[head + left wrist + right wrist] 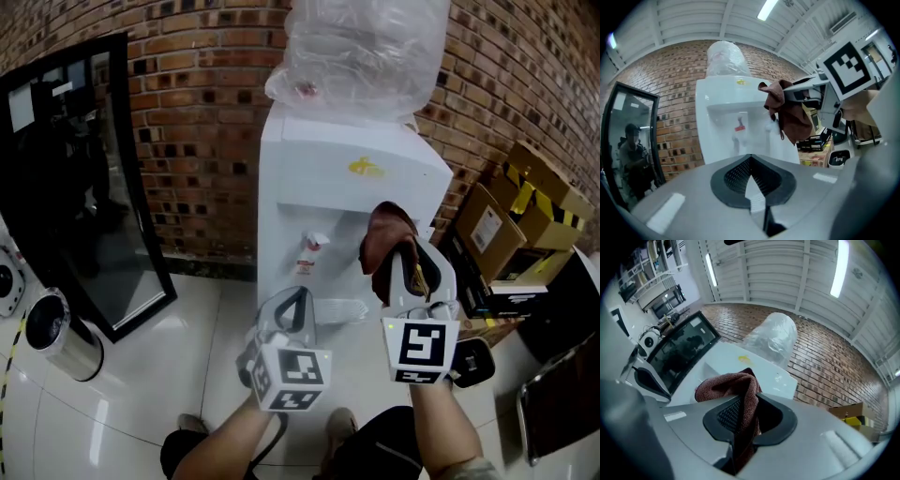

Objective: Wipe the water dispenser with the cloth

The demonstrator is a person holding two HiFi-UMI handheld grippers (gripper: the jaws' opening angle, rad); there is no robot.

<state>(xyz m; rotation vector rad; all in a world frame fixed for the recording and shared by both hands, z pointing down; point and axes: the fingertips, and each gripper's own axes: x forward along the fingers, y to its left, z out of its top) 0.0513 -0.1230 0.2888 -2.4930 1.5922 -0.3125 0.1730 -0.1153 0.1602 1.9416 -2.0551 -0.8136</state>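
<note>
Cloth (386, 234): reddish-brown and bunched, pinched in the right tongs (746, 405); held up before the upper right front of the water dispenser (328, 173), loose end hanging beside the tap recess.
Right tongs: clamped on a fold of the cloth, aimed at the dispenser's upper part, tipped slightly upward.
Left tongs (750, 163): pressed together on nothing, held lower and further left, facing the dispenser's front without touching it.
Water dispenser: white, upright against the brick wall (206, 112), topped by a bottle wrapped in clear plastic (361, 47); red-tagged tap (312, 246) in the front recess; no wipe streaks or damp patches to be made out on any face.
Contact: impossible to tell in any view whether touching the white panel or just short of it.
Done: cloth gripped and brought up to the dispenser.
Left to do: by judgement, nearly all of the wiping, namely the top deck, front panel, tap recess and side faces, none showing signs of a pass.
Stage: judged as the very start, at or just short of a first stroke on the upper front.
Surroundings: cardboard boxes (506, 220) to the right, black-framed glass panel (84, 187) leaning at the left, metal bin (61, 333) on the white floor (187, 375).
</note>
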